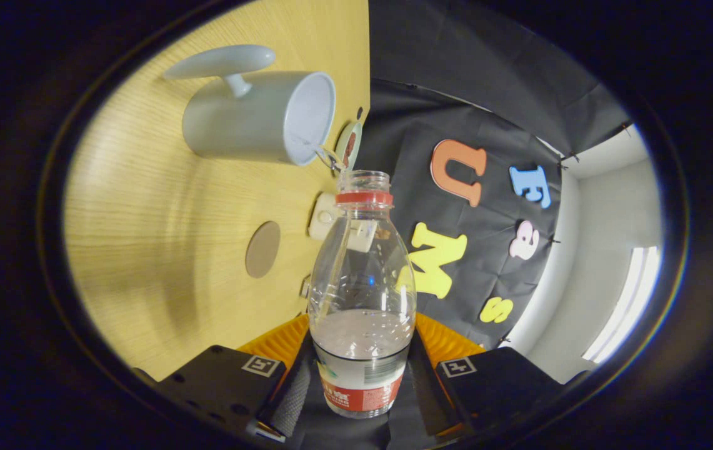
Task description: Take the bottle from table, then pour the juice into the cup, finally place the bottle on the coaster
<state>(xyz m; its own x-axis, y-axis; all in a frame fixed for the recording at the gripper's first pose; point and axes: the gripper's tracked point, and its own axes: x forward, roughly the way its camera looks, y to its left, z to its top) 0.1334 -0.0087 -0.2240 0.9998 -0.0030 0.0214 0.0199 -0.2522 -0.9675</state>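
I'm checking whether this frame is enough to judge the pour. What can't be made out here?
- Gripper view: the bottom of the bottle is cut off low between the fingers of the gripper, which are shut on it.
- The inside of the cup: too washed out to tell any juice level.
- The small items beyond the coaster, partly behind the bottle: too small to identify.

The bottle (361,275) is clear, glossy plastic with a printed wrap label — held between the ribbed pads (290,394) of the hand-held gripper (361,390). The cup (256,115) looks smooth, matt ceramic; the counter (162,250) shows pale wood grain; the coaster (262,249) is dull and flat.
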